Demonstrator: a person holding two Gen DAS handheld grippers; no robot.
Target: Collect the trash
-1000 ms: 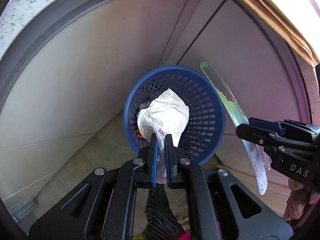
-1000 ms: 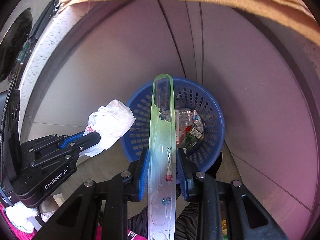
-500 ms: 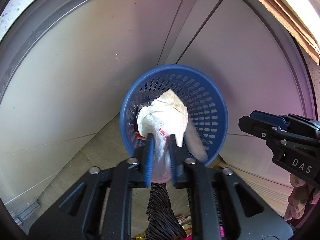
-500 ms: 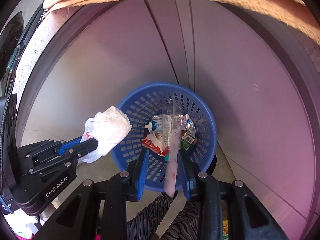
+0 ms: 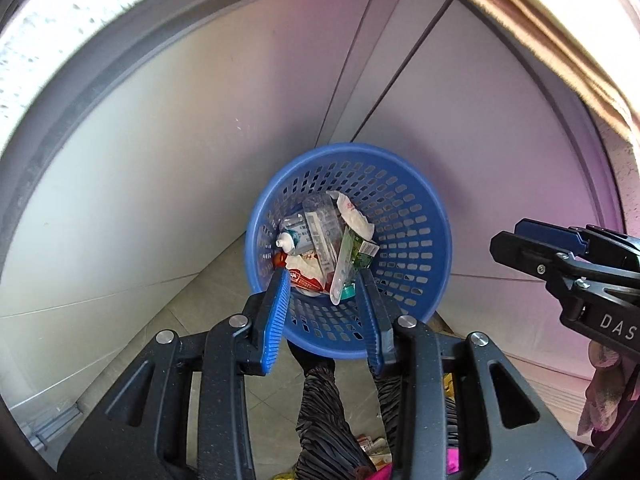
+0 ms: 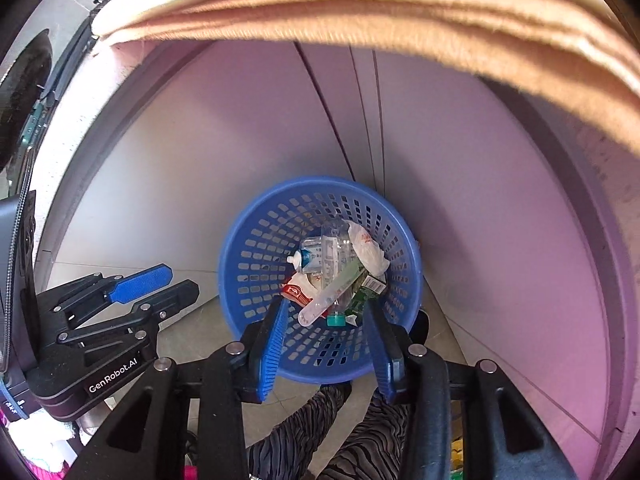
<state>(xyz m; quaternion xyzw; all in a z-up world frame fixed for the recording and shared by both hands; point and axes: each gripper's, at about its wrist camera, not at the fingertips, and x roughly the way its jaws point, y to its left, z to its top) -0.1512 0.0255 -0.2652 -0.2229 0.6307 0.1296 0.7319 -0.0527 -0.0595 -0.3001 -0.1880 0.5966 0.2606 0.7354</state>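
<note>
Cabinet doors [image 5: 168, 184], flat, pale grey w/ a pink-violet cast, fill the background; thin dark seams run between panels. Floor [image 5: 208, 312] is beige-grey tile w/ faint grout lines. A tan, fuzzy cloth [image 6: 360, 12] hangs over the edge above, and a speckled stone-look bench edge [image 5: 44, 36] curves top left.

Blue basket [image 5: 416, 240] stands on the floor against the doors: round plastic, tapered, walls perforated w/ rows of small slots. Trash lies inside at the bottom: crumpled white plastic bag [image 5: 354, 216] toward the back, long clear-green blister strip [image 6: 332, 292] lying slantwise across the pile, clear wrapper w/ a white cap [image 5: 298, 236], red-white packet [image 5: 306, 278], green carton [image 5: 362, 254], small teal cap [image 6: 336, 320]. Exact stacking is hard to tell through the fisheye.

Left hand-held gripper [image 5: 324, 308]: ribbed blue pads apart, nothing between them, over the near rim. Right hand-held gripper [image 6: 326, 336]: pads likewise spread wide, empty, above the basket. Black striped fabric [image 5: 320, 412] shows below.
</note>
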